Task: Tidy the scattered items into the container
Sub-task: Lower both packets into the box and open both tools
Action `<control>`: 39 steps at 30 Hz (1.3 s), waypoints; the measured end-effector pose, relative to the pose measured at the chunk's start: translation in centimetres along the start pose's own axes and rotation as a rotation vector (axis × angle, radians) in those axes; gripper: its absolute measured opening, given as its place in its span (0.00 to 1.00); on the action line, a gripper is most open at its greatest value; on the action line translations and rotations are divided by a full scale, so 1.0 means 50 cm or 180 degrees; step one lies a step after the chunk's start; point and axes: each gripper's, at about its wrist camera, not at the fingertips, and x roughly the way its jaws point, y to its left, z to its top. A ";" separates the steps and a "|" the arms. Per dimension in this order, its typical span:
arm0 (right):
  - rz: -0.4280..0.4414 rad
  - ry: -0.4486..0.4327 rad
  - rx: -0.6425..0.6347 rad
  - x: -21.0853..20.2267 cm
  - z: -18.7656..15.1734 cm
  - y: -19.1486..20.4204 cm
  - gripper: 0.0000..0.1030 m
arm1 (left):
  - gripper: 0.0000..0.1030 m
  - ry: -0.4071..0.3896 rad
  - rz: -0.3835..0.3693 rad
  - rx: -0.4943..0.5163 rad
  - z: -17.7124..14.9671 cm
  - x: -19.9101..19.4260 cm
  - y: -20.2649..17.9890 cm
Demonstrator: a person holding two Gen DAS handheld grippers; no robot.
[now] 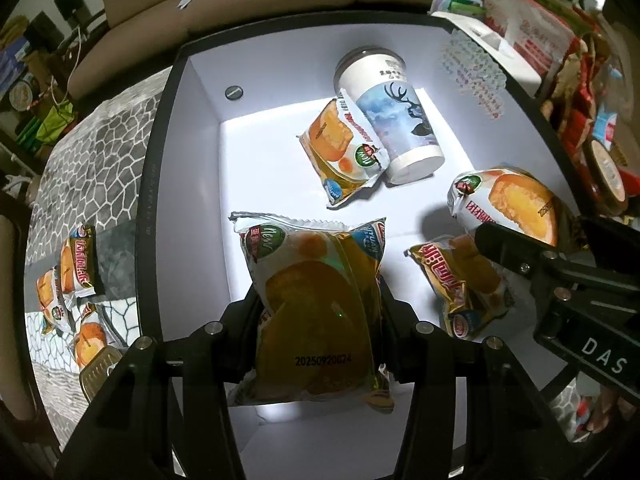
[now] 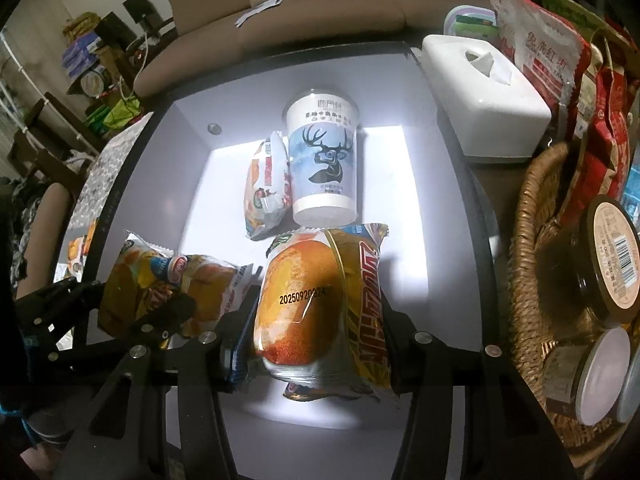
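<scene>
While both hands hang over the container (image 1: 168, 184):
Left gripper (image 1: 320, 312): clamped on a bread packet (image 1: 316, 300), above the white floor.
Right gripper (image 2: 320, 320): clamped on a second bread packet (image 2: 320, 300), also inside the walls.
Already in: deer cup (image 2: 322, 160) on its side, touching a loose packet (image 2: 266, 184).
Still out: packets on patterned cloth (image 1: 76, 272), left of rim.

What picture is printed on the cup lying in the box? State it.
A dark stag's head on pale blue, on the cup; clearest in the right wrist view.
</scene>
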 end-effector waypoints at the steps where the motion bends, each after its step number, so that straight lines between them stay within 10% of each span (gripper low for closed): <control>1: -0.0004 0.0002 0.0002 0.002 0.000 0.000 0.52 | 0.46 0.0002 0.0003 0.0001 0.000 0.001 0.001; 39: -0.0257 0.0238 -0.0188 0.067 -0.021 0.027 0.54 | 0.47 0.0276 0.0101 -0.0006 0.001 0.055 0.004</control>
